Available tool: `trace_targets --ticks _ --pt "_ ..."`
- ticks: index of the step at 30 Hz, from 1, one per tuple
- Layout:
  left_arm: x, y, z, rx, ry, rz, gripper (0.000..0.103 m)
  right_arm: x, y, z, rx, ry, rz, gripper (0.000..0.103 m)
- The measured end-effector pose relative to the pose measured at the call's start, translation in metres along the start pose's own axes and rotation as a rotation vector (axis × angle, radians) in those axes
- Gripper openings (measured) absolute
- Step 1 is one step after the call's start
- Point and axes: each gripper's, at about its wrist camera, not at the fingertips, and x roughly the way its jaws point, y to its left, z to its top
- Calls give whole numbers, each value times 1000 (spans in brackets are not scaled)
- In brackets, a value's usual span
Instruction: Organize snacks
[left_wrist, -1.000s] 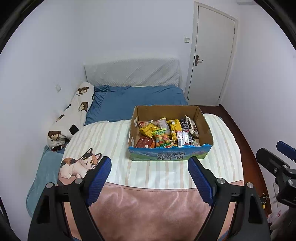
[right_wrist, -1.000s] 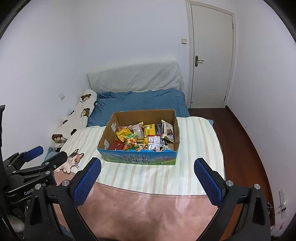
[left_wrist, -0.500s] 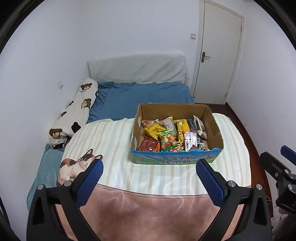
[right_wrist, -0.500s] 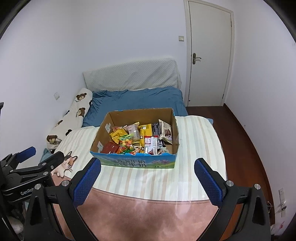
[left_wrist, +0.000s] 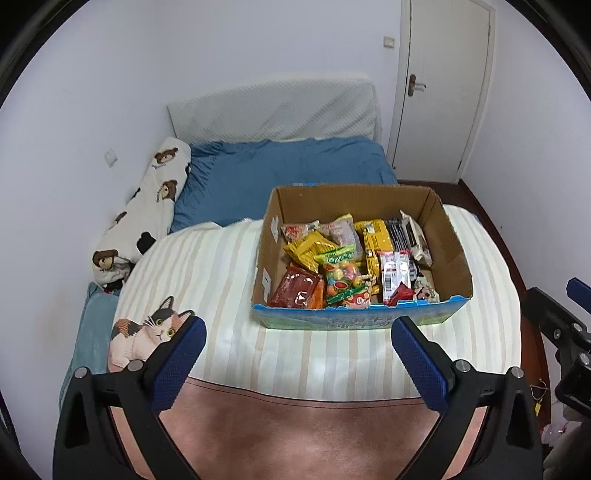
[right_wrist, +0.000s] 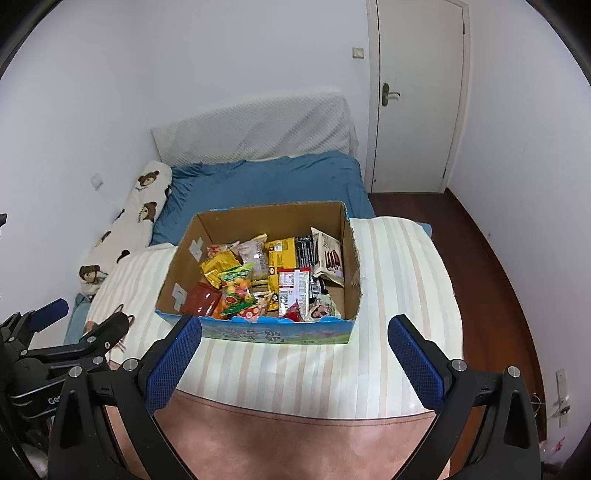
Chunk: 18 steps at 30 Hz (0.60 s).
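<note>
**Both grippers hanging wide over the bed, snacks sitting in the box ahead**

The left gripper is hanging with its blue pads spread wide, gripping nothing; the right gripper is doing the same, jaws far apart and bare. Directly under both tools a pink blanket is lying, and just ahead of the fingertips a striped sheet is covering the bed. Off the left gripper's left pad a cat cushion is resting on the bedding.

Straight ahead of both tools, just past the fingertips, the box is standing open on the sheet. The snacks are all sitting inside it: yellow packs toward the far left, a fruit-candy bag and a red pack nearer, dark and white packets toward the right wall. None is showing on the sheet outside the box.

Progress is hard to judge (the packs are lying mixed and overlapping, not in rows). This is fitting either a jumble waiting to be sorted out, or loose snacks already gathered into one box.

Beyond the box a blue duvet is lying, a bear pillow along the wall to the far left, and a door to the far right.
</note>
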Motion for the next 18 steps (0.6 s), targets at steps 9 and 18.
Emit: trace_targets --ticks 9,18 --pt "25 -8 10 8 56 -20 103 31 -5 8 20 56 -11 103" --pt "29 -9 20 7 58 -32 103 41 -10 13 25 78 -20 103"
